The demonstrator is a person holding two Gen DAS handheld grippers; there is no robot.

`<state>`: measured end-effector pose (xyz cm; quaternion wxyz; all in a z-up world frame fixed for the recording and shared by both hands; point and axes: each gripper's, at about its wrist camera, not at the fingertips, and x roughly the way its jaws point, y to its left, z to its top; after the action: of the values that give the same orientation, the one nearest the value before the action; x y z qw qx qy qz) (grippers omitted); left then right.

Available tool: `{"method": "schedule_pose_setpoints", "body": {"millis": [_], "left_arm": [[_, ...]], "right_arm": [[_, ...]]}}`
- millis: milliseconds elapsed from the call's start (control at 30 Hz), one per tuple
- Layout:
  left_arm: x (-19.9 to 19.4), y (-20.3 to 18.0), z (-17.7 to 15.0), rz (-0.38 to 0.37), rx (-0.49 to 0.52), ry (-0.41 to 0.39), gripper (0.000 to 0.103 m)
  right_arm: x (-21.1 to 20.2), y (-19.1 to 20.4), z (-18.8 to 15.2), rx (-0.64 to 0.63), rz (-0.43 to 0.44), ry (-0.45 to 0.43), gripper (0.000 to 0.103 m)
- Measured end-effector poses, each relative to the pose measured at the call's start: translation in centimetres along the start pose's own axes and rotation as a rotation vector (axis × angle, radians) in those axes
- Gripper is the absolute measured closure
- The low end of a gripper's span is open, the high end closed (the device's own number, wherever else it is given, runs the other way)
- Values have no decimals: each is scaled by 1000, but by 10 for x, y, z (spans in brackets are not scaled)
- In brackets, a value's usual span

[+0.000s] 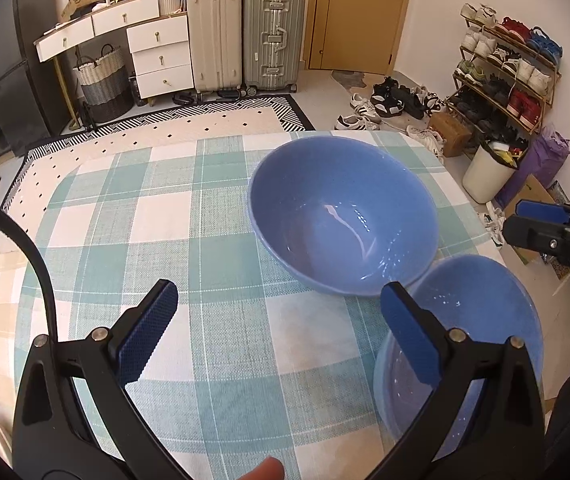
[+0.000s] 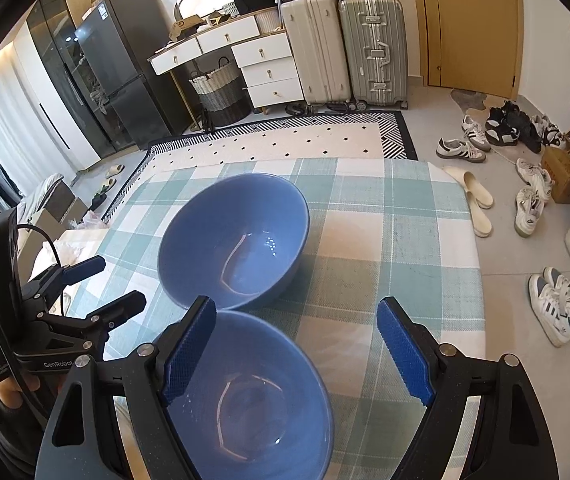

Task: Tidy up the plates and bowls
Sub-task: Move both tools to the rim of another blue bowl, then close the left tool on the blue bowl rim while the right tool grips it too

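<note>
Right wrist view alone shows the near bowl (image 2: 245, 396) whole, touching the far bowl (image 2: 233, 240) at 12 o'clock. Left gripper (image 1: 279, 316) and right gripper (image 2: 297, 344) are held open, angled downward, empty.

My left gripper (image 1: 279, 294): black plastic arms w/ triangular cut-outs, silver round screws at the pivots, blue textured pads (image 1: 147, 332) on both fingers. Black cable (image 1: 41, 264) loops off its left side. Right gripper (image 2: 297, 320): same build, black frame, silver screws, blue ribbed pads (image 2: 405, 354). In the right cam the left unit's body reads "GenRobot" in white, w/ a dark sleeve (image 2: 5, 432) below it.
</note>
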<state>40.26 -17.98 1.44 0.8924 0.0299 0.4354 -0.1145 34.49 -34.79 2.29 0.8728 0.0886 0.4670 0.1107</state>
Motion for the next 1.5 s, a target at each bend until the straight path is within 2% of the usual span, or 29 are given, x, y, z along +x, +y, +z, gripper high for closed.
{"method": "schedule_pose_setpoints", "body": {"millis": [500,800,933,1000,1200,1367,1500], "left_arm": [[35,7,12,-13,-13,25,3],[53,8,17,-23,-17,38,5],[60,9,17,-28,-19,48,13],[65,11,17,-34,-24,52,17],[79,15,18,-67,-48,76,40],[82,16,19,-73,-48,78,42],[86,14,21,-82,-41,88,55]], "right_arm": [[33,-6,16,-4,10,47,19],[47,-3,24,0,45,72,19],[55,-1,26,-3,55,93,22],[59,1,27,-7,60,102,28],[71,3,29,-12,74,129,39],[77,8,28,-20,81,147,47],[81,13,28,-29,77,164,54]]}}
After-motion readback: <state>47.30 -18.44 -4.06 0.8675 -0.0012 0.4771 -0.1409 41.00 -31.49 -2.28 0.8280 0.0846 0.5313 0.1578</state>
